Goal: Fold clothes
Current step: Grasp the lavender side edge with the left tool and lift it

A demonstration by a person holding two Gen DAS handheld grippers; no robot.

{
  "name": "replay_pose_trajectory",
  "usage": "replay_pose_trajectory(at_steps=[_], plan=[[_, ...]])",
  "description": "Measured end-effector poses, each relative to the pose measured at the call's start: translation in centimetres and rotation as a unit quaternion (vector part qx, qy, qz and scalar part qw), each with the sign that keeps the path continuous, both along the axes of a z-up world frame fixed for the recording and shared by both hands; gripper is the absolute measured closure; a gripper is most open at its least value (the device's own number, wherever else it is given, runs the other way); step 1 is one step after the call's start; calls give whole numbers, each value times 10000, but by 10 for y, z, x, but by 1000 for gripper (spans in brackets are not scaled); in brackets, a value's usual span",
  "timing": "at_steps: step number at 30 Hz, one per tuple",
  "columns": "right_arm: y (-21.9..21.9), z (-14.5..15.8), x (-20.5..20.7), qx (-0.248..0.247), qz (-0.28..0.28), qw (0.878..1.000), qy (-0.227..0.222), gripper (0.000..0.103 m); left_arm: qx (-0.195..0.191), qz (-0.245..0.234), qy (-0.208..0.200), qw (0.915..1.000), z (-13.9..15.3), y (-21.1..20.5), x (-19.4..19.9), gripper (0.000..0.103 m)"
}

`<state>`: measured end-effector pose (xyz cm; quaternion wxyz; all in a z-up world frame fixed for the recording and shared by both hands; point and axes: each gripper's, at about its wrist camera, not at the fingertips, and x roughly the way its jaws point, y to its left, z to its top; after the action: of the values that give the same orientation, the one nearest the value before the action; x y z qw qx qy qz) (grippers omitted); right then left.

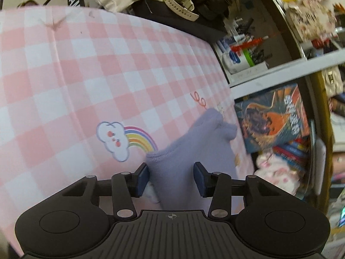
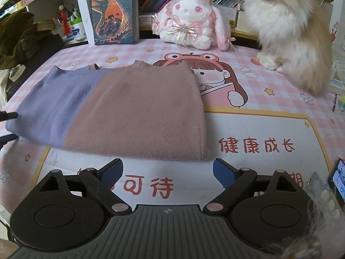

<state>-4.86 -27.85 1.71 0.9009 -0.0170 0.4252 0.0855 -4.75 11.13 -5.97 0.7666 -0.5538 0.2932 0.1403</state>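
Observation:
A fuzzy garment, part dusty pink (image 2: 142,112) and part lavender (image 2: 51,103), lies folded flat on the pink checked mat (image 2: 248,127). My right gripper (image 2: 168,170) is open and empty, just in front of the garment's near edge. In the left wrist view the lavender part (image 1: 185,151) runs between the pads of my left gripper (image 1: 171,178). The jaws stand apart around the cloth, not pinching it. The tip of the left gripper shows at the garment's left edge in the right wrist view (image 2: 8,116).
A fluffy cat (image 2: 295,32) sits on the mat at the back right. A plush rabbit (image 2: 189,23) and an upright book (image 2: 114,10) stand at the back edge. Shelves with clutter (image 1: 269,49) lie beyond. A phone (image 2: 339,179) is at the right.

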Motion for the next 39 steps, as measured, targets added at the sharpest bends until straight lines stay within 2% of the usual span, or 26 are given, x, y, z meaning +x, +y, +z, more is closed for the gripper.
replay_pose_trajectory(at_steps=[4,6,7,9,10,12,13,14,16,17,18,21,25,27,28,29,33,39], plan=[[-2,-1,3,-58,-138,9999,25,13,-283,257,-52,9993,-5,1,4,63],[-4,-1,5,-66,-252,9997,11,14,-278,268,81,9992,-5,1,7,89],[-5,0,6,-53,-323,9995,-4,14,-178,198,97,9996,-3,0,8,92],[-9,0,9,-23,-482,9988,-30,16,398,-205,-238,9987,17,-7,10,94],[-10,0,11,-28,-551,9985,-27,19,808,-511,-522,9940,30,-14,10,94],[-11,-1,13,-64,-684,9976,0,26,1540,-1038,-998,9775,51,-28,9,93],[-12,-2,15,-73,-734,9973,21,30,1757,-1170,-1089,9714,54,-33,8,91],[-13,-2,17,-67,-753,9971,52,33,1664,-1153,-958,9746,48,-32,10,88],[-13,-4,19,-54,-748,9971,114,41,1194,-1001,-504,9865,29,-25,16,84],[-12,-5,20,-55,-735,9972,145,42,856,-908,-218,9919,17,-20,20,79],[-12,-6,21,-63,-711,9973,177,44,564,-808,-24,9951,7,-16,22,78],[-10,-10,21,-97,-654,9974,281,47,221,-584,-159,9979,-4,-14,22,71],[-11,-11,20,-110,-660,9972,320,48,80,-444,-307,9985,-8,-18,27,65],[-12,-8,20,-100,-673,9973,273,48,3,-359,-355,9987,-10,-17,28,71],[-13,-7,20,-92,-676,9974,247,48,6,-341,-335,9989,-11,-16,27,77],[-14,-6,20,-83,-675,9974,218,48,27,-352,-303,9989,-13,-15,25,90],[-19,-2,24,-9,-699,9975,119,48,158,-500,-253,9983,-15,-11,21,94],[-30,-3,35,189,-678,9974,130,49,616,-496,-133,9968,-9,0,19,94]])
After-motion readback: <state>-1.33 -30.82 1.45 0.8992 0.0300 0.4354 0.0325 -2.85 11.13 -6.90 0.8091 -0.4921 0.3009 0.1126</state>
